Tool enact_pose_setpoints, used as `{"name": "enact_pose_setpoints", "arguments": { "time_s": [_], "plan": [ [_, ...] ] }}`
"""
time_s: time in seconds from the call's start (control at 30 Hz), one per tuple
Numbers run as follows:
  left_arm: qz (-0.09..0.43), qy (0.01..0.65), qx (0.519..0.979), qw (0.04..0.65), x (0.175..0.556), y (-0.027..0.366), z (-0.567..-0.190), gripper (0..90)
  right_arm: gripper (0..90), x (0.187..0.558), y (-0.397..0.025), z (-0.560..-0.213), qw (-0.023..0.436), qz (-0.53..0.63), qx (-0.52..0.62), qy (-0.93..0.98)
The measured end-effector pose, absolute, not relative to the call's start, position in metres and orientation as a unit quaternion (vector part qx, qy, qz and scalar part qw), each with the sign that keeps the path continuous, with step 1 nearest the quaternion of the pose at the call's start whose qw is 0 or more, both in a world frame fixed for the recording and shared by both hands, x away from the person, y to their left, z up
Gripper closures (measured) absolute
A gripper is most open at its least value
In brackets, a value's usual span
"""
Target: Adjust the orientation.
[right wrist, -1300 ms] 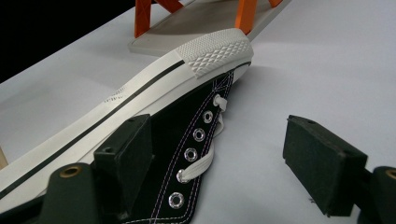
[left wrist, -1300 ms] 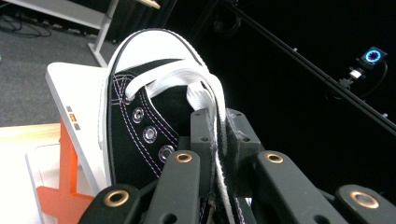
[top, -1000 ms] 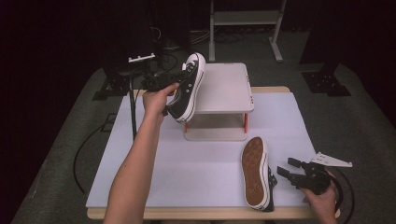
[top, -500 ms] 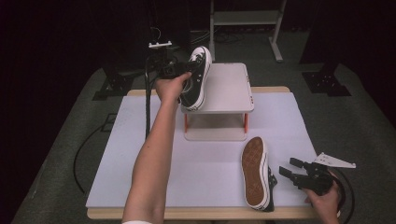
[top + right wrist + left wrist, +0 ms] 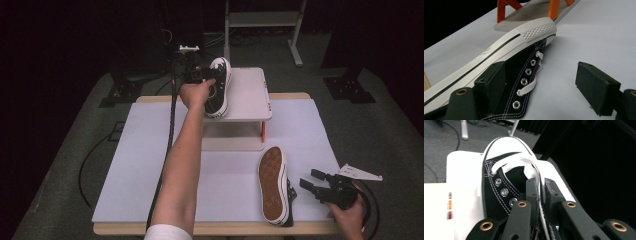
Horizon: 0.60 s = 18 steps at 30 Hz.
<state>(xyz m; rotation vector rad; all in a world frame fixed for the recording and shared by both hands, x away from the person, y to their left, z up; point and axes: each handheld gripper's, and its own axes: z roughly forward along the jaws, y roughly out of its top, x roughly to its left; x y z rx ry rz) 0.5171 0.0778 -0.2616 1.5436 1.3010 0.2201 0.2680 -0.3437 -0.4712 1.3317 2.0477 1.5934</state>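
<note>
Since the earlier frame, left tongs (image 5: 202,75) carry the held sneaker (image 5: 218,87) forward onto the white riser (image 5: 250,100), pinched at its soft collar. Right tongs (image 5: 312,182), spread, sit beside the second sneaker (image 5: 274,185) on the tabletop (image 5: 150,165). Light, floppy upper; grip the collar.

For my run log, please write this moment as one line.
left gripper: shut on held shoe, over white shelf | right gripper: open, beside second shoe, lying on its side on table
</note>
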Motion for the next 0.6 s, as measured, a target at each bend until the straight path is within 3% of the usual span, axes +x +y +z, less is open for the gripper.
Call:
{"name": "enact_pose_setpoints", "arguments": {
  "time_s": [0.6],
  "plan": [
    [0.114,0.539,0.650,0.524,0.515,0.063,-0.267,78.9,23.3,0.267,-0.342,-0.470,0.111,0.542,0.451,0.700]
  ]
}}
